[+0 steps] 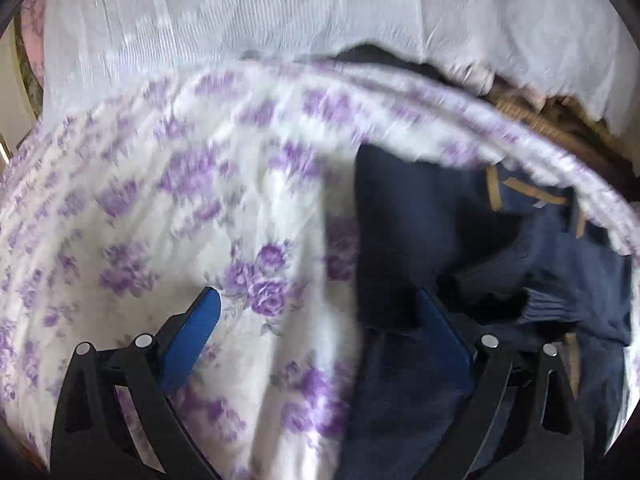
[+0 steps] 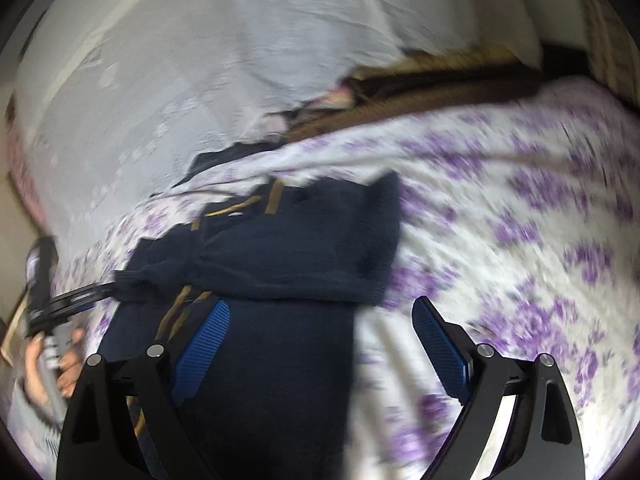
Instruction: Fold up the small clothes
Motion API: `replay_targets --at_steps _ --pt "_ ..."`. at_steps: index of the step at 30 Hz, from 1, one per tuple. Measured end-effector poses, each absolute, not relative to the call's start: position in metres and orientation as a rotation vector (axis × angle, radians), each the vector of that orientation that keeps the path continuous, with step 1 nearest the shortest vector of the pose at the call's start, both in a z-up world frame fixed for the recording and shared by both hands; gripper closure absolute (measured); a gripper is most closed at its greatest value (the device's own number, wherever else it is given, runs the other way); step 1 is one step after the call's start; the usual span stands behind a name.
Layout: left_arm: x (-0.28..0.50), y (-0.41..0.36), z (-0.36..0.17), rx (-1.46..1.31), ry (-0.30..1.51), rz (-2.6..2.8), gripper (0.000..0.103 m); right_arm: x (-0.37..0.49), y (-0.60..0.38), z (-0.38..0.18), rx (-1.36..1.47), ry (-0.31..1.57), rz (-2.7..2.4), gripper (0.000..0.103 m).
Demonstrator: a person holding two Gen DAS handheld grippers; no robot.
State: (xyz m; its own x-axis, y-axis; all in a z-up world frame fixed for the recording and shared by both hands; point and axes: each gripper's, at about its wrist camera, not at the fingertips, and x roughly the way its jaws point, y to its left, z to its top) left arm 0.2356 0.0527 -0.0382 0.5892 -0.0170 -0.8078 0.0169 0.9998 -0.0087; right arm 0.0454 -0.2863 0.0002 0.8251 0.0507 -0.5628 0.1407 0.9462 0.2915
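A navy knitted sweater with tan stripes [image 1: 420, 220] lies partly folded on the floral bedsheet [image 1: 160, 200], its ribbed cuff to the right. My left gripper [image 1: 318, 300] hovers open over the sweater's left edge: the right finger is over navy knit, the left one over bare sheet, and nothing is gripped. In the right wrist view the same sweater [image 2: 288, 248] lies ahead and below. My right gripper [image 2: 320, 308] is open above its right edge, with the left finger over the knit and the right finger over the sheet [image 2: 520, 220].
White textured fabric [image 1: 240, 20] hangs behind the bed. A brown woven strip [image 2: 420, 92] runs along the bed's far edge. At the left edge of the right wrist view a person's hand [image 2: 68, 360] holds the other tool beside the sweater's cuff.
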Motion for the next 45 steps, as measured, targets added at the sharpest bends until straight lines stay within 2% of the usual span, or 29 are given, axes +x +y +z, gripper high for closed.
replay_targets --at_steps 4,7,11,16,18,19,21,23,24,25,26,27,31,36,41,45 --pt "0.239 0.041 -0.046 0.116 0.929 0.022 0.004 0.077 -0.204 0.027 0.08 0.652 0.022 0.01" --pt "0.235 0.05 -0.039 0.074 0.908 0.016 0.004 0.112 -0.132 0.025 -0.142 0.675 0.034 0.01" --pt "0.228 0.078 -0.02 -0.055 0.86 0.0 0.004 0.144 -0.073 0.008 -0.333 0.708 0.044 0.021" --pt "0.243 0.09 -0.032 -0.059 0.917 0.047 0.005 0.179 -0.051 -0.015 -0.426 0.775 -0.005 0.043" --pt "0.245 0.086 -0.035 -0.038 0.927 0.042 0.005 0.188 -0.058 -0.017 -0.387 0.803 -0.013 0.082" --pt "0.246 0.084 -0.036 -0.019 0.921 0.045 0.005 0.186 -0.07 -0.014 -0.327 0.8 -0.013 0.089" --pt "0.244 0.079 -0.035 0.02 0.904 0.057 0.005 0.18 -0.098 -0.002 -0.192 0.766 -0.027 0.092" --pt "0.241 0.077 -0.035 0.037 0.897 0.065 0.005 0.167 -0.152 0.007 0.005 0.751 -0.106 0.093" --pt "0.242 0.075 -0.035 0.039 0.897 0.065 0.005 0.161 -0.185 0.003 0.118 0.763 -0.148 0.09" --pt "0.242 0.074 -0.035 0.039 0.899 0.059 0.005 0.158 -0.208 -0.005 0.197 0.789 -0.178 0.084" --pt "0.242 0.072 -0.036 0.044 0.903 0.051 0.005 0.155 -0.238 -0.025 0.293 0.868 -0.208 0.066" --pt "0.24 0.069 -0.036 0.053 0.902 0.05 0.005 0.15 -0.258 -0.04 0.388 0.909 -0.163 0.06" --pt "0.224 0.06 -0.022 0.113 0.82 0.065 0.005 0.112 -0.294 -0.033 0.58 0.794 -0.094 0.06" --pt "0.206 0.047 0.019 0.087 0.696 -0.008 0.005 0.11 -0.289 0.008 0.483 0.679 -0.077 0.058" --pt "0.229 -0.003 0.019 0.107 0.762 -0.162 0.005 0.148 -0.258 0.015 0.344 0.704 -0.038 0.059" --pt "0.26 -0.032 -0.025 0.221 0.863 -0.112 0.004 0.179 -0.258 -0.014 0.344 0.797 -0.033 0.059"
